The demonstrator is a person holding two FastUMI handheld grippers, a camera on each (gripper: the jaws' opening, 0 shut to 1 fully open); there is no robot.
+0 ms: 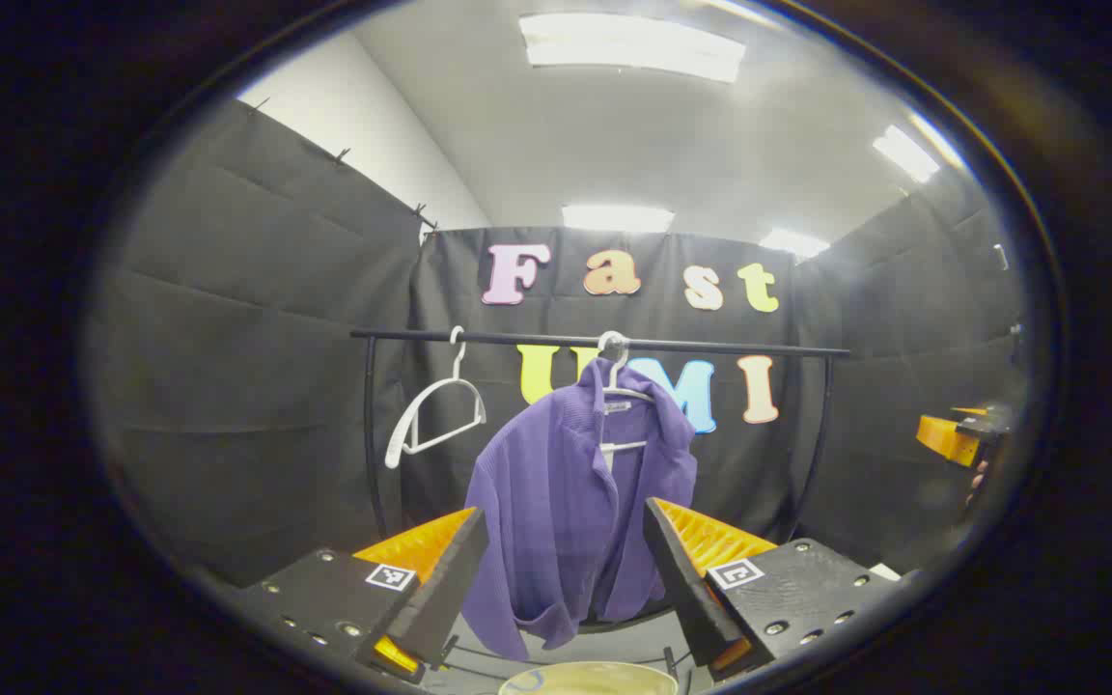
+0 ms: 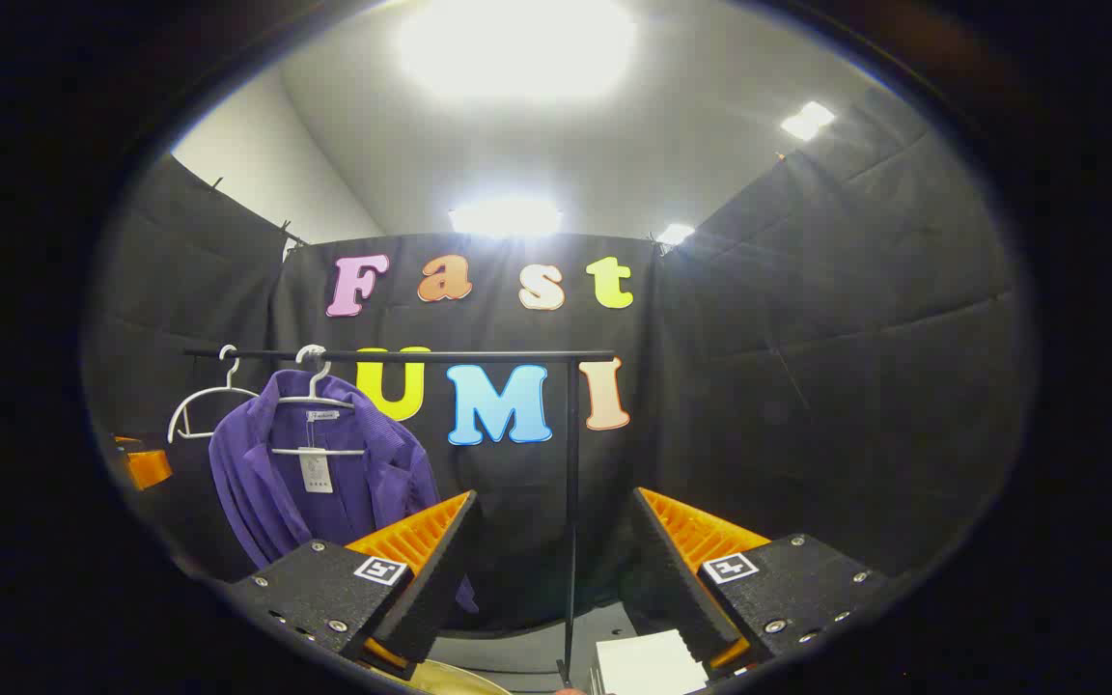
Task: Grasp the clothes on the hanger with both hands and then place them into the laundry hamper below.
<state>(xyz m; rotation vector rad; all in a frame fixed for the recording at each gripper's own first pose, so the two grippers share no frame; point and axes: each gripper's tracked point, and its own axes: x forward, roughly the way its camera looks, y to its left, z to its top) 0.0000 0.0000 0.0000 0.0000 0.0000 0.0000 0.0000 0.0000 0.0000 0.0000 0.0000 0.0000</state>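
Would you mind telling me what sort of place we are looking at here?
Probably a staged recording booth, not a home: black cloth walls enclose a clothes rail holding a purple garment and an empty hanger, under ceiling panel lights.

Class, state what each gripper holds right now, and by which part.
Nothing: the left gripper and right gripper are open, short of the purple knit cardigan.

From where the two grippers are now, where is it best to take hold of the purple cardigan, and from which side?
Probably at its two shoulders, from the front, one gripper to each. The purple cardigan hangs open-fronted on a white hanger from the black rail, so its shoulders carry it. The left gripper faces it with jaws open; the right gripper, also open, points past it and should swing left first.
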